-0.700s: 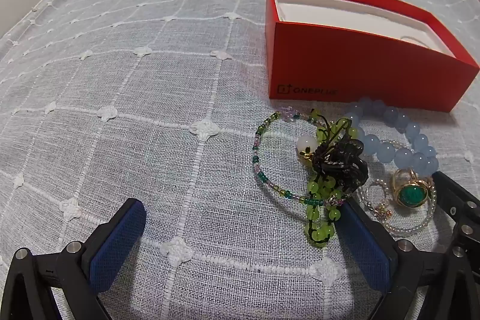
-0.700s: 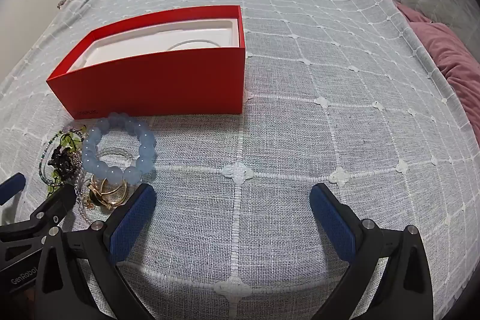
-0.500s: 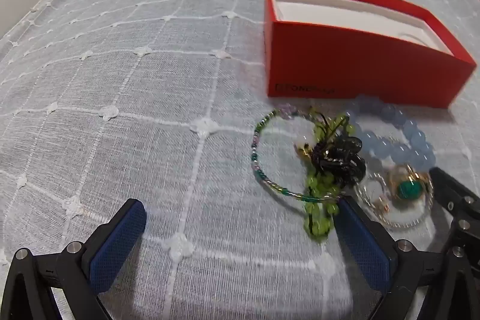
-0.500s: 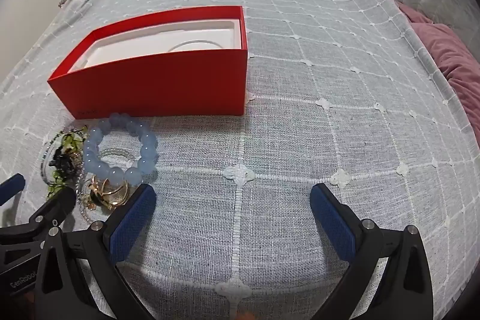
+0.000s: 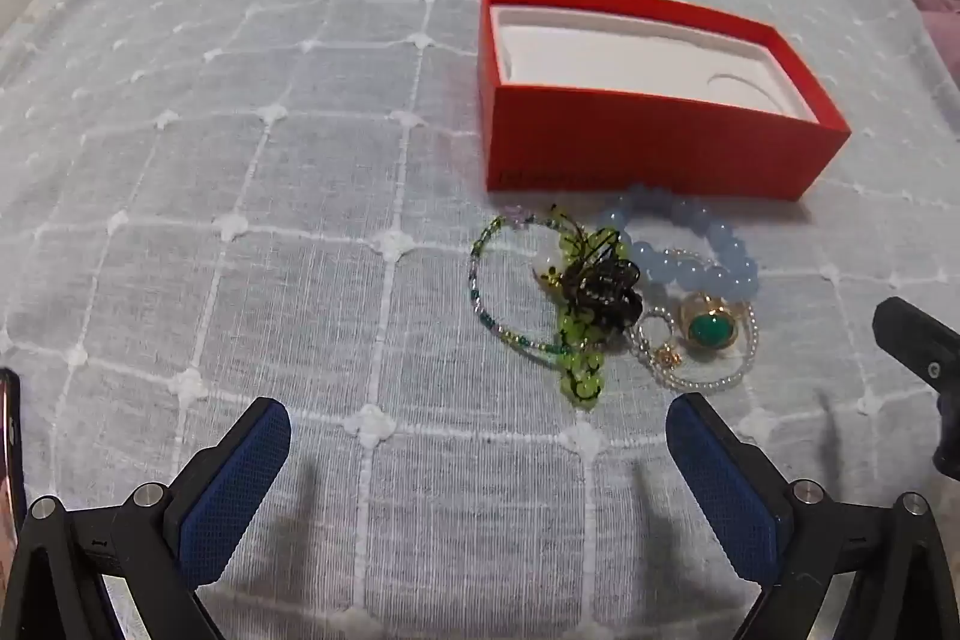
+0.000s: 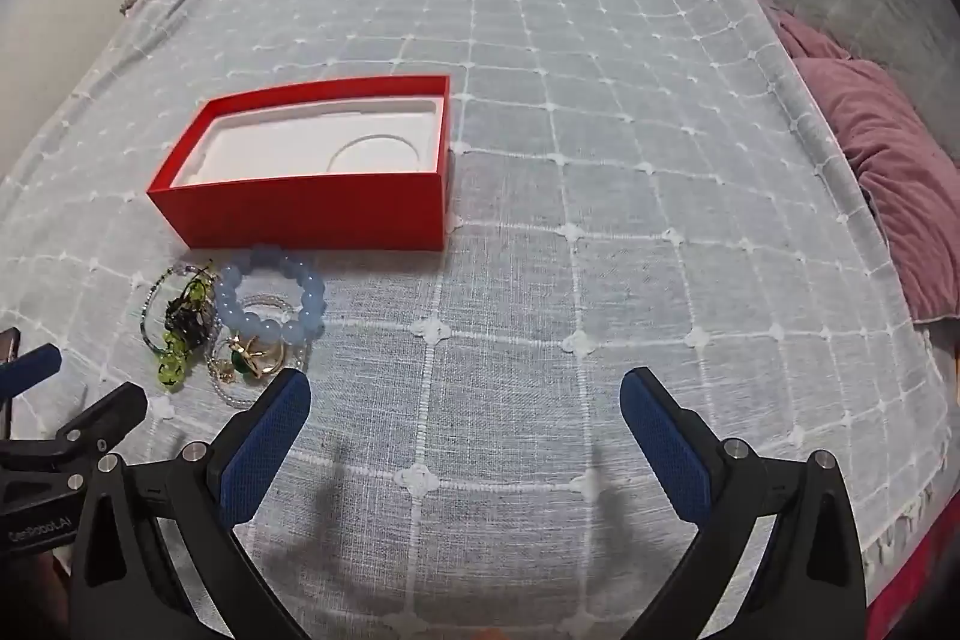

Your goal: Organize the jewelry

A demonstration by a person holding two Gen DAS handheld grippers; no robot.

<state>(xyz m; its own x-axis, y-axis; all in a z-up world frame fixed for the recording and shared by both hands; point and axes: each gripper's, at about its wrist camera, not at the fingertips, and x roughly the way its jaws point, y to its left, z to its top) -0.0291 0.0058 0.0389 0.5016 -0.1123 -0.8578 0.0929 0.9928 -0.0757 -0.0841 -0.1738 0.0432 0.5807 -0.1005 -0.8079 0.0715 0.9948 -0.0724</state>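
Jewelry pile [image 5: 612, 304] lay on the bedspread [image 5: 240, 160] just in front of the red box [image 5: 648, 148], possibly touching it. Blue bead bracelet [image 6: 270, 301] nearest the box. Left gripper [image 5: 480, 466] and right gripper [image 6: 465, 436]: jaws wide apart, holding nothing.
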